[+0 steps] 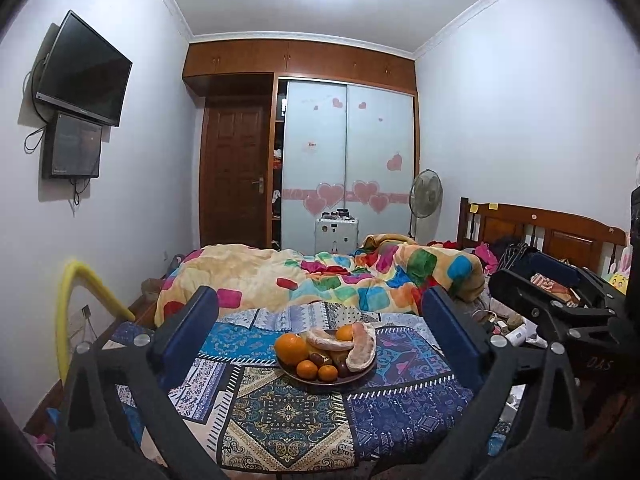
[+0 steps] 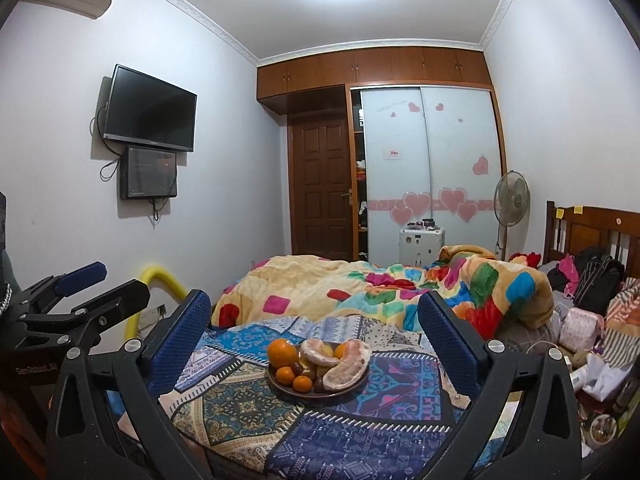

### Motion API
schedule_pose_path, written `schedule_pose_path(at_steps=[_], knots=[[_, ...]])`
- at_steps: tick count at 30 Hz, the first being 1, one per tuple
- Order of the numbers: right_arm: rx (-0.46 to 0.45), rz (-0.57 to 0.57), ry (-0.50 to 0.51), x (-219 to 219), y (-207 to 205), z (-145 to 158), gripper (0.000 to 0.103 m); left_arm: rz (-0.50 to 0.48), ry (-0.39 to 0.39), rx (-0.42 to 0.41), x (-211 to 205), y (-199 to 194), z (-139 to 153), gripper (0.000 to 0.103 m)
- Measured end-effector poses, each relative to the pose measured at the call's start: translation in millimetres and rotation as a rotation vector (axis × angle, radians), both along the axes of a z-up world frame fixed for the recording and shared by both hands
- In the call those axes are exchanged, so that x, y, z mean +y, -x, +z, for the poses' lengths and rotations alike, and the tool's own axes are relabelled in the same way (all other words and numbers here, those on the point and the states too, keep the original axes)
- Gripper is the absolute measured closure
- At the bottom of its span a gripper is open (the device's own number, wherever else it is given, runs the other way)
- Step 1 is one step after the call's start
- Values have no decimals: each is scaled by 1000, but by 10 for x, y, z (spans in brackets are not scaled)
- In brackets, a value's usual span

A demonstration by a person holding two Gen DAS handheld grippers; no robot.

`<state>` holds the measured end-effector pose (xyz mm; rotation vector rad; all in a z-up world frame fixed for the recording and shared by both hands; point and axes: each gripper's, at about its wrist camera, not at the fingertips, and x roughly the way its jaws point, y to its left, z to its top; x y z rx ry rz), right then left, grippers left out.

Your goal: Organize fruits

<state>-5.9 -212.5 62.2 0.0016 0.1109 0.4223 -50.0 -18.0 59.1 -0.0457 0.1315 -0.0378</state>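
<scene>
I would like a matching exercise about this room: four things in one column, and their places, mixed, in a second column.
Things:
1. plate
2. TV
3. fan
4. big orange

Places:
A. on the left wall
B. on the plate's left side
C. on the patterned cloth
D. beside the wardrobe, near the headboard

Pairs: 1-C, 2-A, 3-D, 4-B

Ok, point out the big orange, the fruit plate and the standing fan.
big orange (image 1: 291, 347), left wrist view, its front face.
fruit plate (image 1: 352, 379), left wrist view, front rim.
standing fan (image 2: 511, 197), right wrist view, grille centre.
</scene>
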Motion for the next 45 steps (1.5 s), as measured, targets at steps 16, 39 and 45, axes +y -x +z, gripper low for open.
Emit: schedule_pose_path(at_steps=[16, 39, 45], knots=[[4, 0, -8, 9, 23, -16, 0, -8, -2, 20, -42, -61, -38, 0], [9, -5, -29, -16, 7, 4, 0, -23, -13, 28, -117, -118, -41, 0], [11, -5, -33, -17, 1, 10, 0, -27, -14, 28, -128, -115, -38, 0]])
